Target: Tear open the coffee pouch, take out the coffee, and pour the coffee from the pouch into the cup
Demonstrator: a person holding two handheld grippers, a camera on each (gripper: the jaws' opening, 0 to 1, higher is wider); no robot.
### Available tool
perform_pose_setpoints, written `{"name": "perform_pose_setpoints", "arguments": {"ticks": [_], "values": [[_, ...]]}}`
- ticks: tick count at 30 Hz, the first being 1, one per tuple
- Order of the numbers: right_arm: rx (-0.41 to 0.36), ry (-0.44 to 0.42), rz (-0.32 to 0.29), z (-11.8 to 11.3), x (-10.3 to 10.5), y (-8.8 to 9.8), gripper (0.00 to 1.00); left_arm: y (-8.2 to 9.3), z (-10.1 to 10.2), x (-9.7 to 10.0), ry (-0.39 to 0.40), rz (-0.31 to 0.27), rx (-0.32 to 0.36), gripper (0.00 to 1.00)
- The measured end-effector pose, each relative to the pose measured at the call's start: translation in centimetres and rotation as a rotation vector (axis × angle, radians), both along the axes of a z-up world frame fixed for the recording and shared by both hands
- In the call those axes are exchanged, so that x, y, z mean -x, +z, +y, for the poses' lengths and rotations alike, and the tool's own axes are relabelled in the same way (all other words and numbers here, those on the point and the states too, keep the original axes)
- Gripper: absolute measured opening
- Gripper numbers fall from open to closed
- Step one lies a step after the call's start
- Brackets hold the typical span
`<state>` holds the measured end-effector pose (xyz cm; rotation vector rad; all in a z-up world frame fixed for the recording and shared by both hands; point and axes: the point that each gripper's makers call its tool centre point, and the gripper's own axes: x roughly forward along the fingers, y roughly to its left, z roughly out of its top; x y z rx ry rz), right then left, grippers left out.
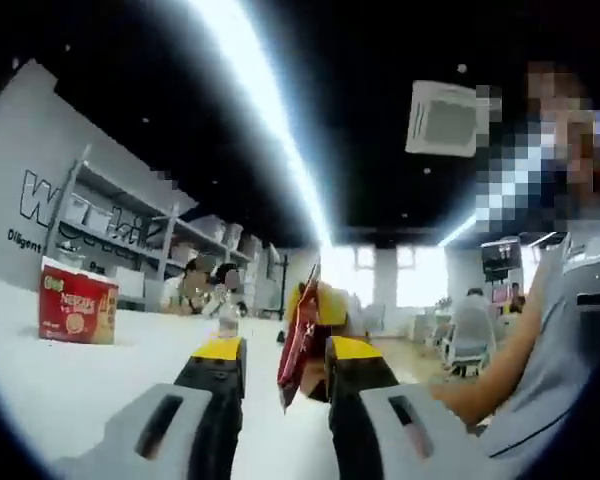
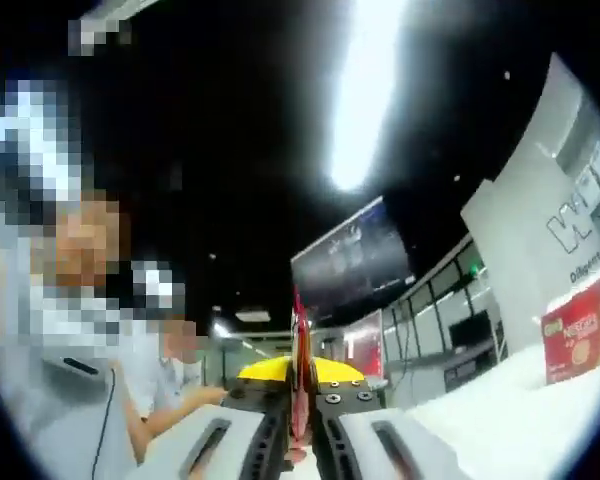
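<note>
While the white table (image 1: pixel 60 380) and the red coffee box (image 1: pixel 77 302) wait aside, the coffee pouch (image 2: pixel 301 372) hangs untorn, clamped edge-on by the right gripper (image 2: pixel 302 392), between the left gripper's (image 1: pixel 283 350) parted jaws; tearing and pouring remain.

I count one coffee pouch (image 1: pixel 300 345), red and held edge-on, and I see it again in the right gripper view (image 2: pixel 301 375). I have two grippers: the left gripper (image 1: pixel 283 352) and the right gripper (image 2: pixel 299 394), each with two jaws. One red coffee box (image 1: pixel 76 303) stands on the white bench (image 1: pixel 70 390), at the far left in the left gripper view. One shelving rack (image 1: pixel 130 235) lines the wall behind it. One long ceiling light strip (image 1: pixel 270 110) runs overhead.
</note>
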<state>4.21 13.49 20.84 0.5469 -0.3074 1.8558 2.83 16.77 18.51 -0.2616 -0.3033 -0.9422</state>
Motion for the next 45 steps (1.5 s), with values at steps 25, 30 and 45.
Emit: {"name": "perform_pose_setpoints", "arguments": {"ticks": [25,30,45], "values": [[-0.110,0.126,0.131,0.3,2.1,-0.2,0.07,-1.0,-2.2,0.5,-0.014,-0.005,-0.099,0.13],[-0.074,0.096,0.085,0.6,2.8,-0.6,0.07,-1.4,-2.1,0.6,-0.025,0.062,-0.105,0.12],[0.568,-0.015,-0.496,-0.4,2.2,-6.4,0.27,-7.5,-1.6,0.2,0.064,0.192,-0.535,0.12]]}}
